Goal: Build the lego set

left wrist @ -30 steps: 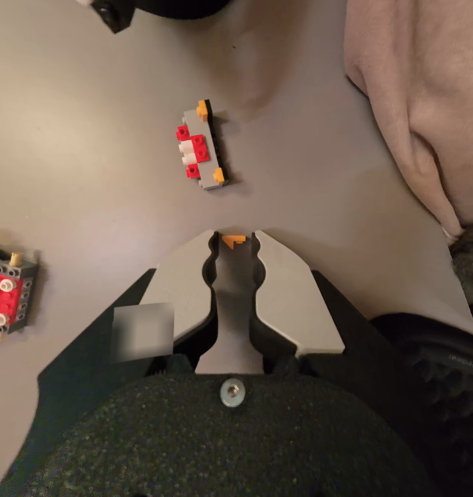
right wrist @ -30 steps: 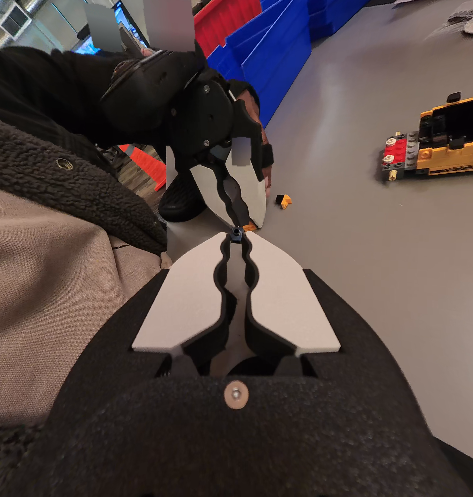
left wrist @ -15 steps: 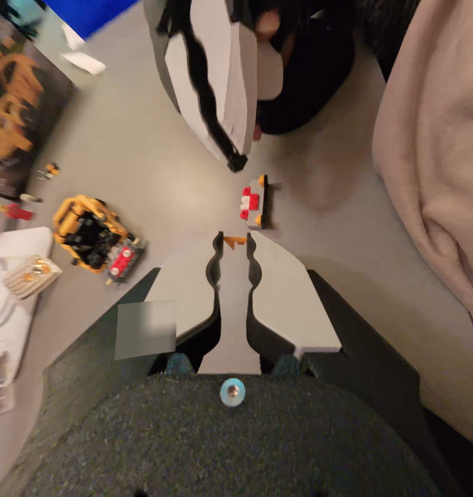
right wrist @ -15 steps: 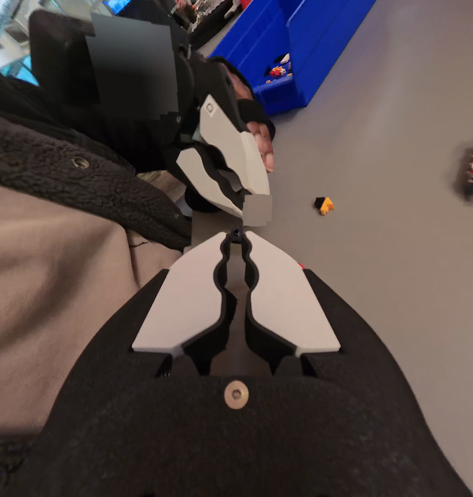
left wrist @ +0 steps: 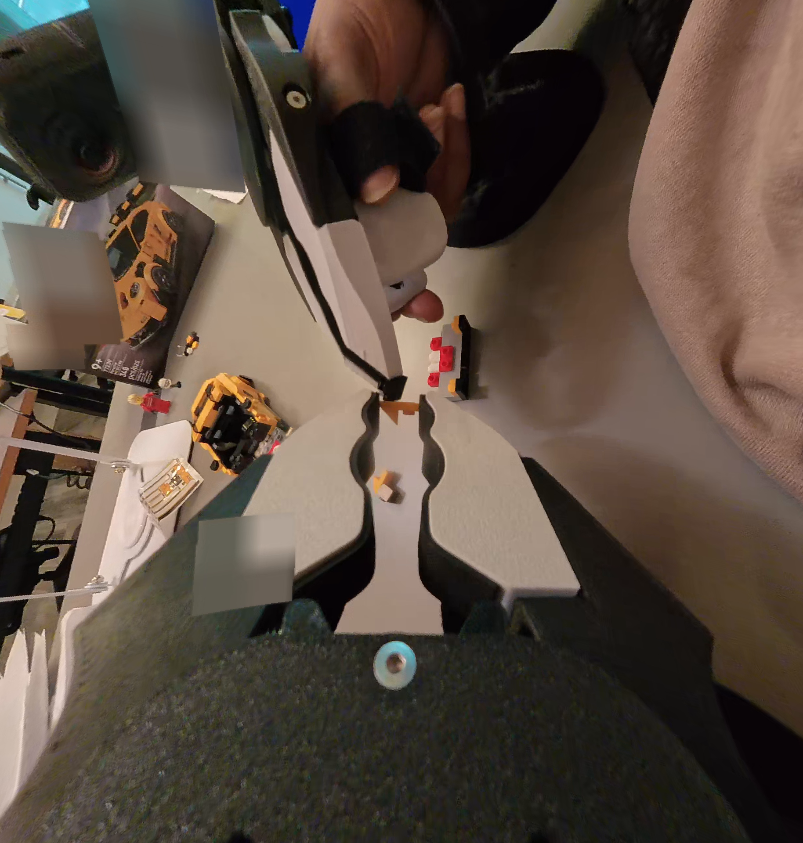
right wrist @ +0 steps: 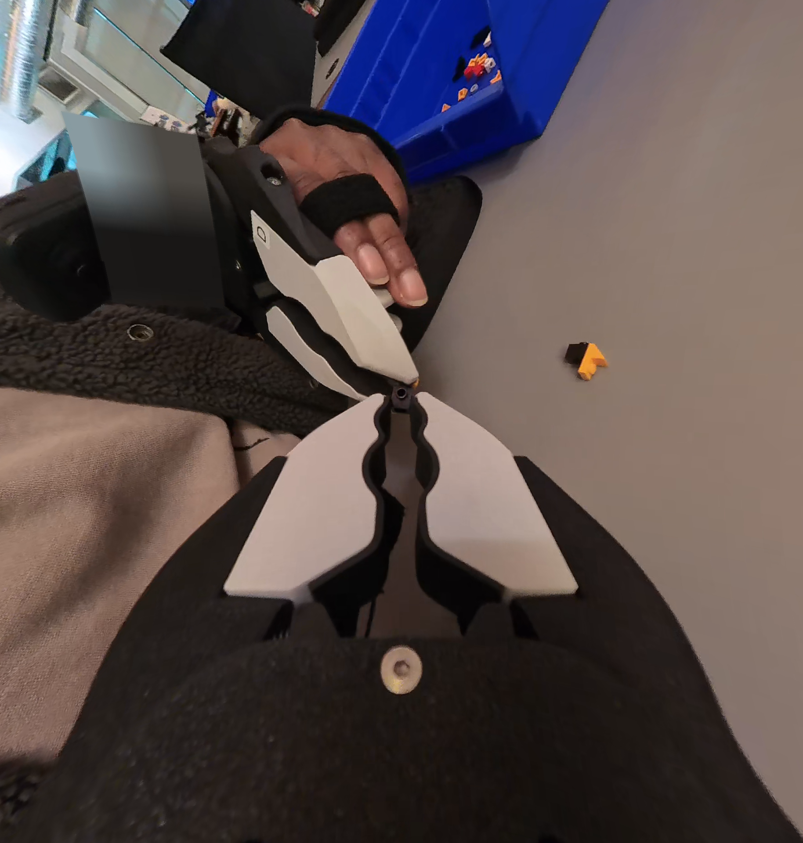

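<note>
The left gripper (left wrist: 398, 403) is nearly closed and pinches a small orange piece (left wrist: 396, 409) at its fingertips. The right gripper (right wrist: 400, 398) is also narrowed and pinches a small black piece (right wrist: 399, 395); the two pieces meet tip to tip above the grey table (right wrist: 664, 228). Below them a loose orange and black piece (right wrist: 586, 360) lies alone on the table. A grey plate with red bricks (left wrist: 452, 360) stands on its edge just beside the grippers, and the half-built orange car (left wrist: 235, 422) lies further to the left, near the box (left wrist: 162, 273). A blue bin (right wrist: 459, 91) at the far side holds several small loose pieces. The table between the bin and the grippers is open.
</note>
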A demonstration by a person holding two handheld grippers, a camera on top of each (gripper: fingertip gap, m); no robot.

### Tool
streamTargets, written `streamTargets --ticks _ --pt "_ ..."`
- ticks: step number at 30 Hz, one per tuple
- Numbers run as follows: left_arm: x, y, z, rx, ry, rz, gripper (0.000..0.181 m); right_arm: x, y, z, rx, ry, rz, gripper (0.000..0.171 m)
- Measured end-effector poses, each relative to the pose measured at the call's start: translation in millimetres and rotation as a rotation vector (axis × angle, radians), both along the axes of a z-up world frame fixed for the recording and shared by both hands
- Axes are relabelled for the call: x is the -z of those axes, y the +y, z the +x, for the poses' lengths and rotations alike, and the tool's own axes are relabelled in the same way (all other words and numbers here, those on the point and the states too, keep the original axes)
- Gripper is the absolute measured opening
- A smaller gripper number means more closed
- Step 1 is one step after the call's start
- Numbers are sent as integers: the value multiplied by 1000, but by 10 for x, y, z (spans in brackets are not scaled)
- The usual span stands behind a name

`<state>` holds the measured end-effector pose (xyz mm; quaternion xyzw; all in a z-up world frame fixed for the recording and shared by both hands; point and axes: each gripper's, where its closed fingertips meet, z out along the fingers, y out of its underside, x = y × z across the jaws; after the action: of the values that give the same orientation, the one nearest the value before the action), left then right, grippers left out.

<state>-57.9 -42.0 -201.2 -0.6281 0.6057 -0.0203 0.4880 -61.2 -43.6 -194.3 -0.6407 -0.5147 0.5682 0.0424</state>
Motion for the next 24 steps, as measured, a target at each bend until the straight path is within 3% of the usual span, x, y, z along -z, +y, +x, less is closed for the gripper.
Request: streamTargets --ticks 15,24 --pt "38 -17 -21 -13 -4 2 16 27 -27 -42 63 -58 -194 7" --pt "73 38 -19 -73 -36 -36 15 66 13 -62 140 -59 -157 7"
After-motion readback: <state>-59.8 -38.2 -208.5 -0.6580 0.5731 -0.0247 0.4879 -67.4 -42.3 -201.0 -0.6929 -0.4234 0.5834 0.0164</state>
